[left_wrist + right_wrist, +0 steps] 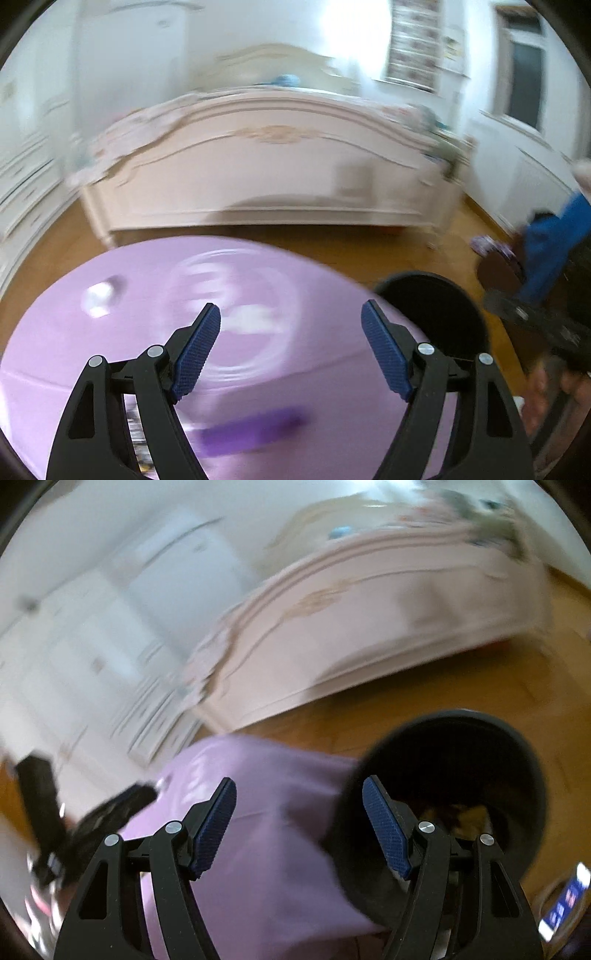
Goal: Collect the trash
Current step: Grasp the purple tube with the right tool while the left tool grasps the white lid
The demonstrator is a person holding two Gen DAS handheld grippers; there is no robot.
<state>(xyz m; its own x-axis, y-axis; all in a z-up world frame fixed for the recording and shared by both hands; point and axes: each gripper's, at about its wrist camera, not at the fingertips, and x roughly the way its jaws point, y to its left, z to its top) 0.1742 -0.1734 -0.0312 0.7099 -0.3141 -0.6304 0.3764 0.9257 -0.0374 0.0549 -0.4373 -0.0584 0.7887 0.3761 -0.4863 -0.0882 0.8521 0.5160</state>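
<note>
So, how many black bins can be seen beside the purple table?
1. The black bin stands on the floor at the right edge of the table. Others may be hidden.

Both claws look like matte black plastic with shiny metal rivets; the left claw (290,354) and right claw (299,830) have blue pads (197,352) in a rough knurled texture. The tabletop (147,266) has smooth glossy lilac cloth. Bin (517,746) is matte black, floor (480,694) polished wood.
</note>
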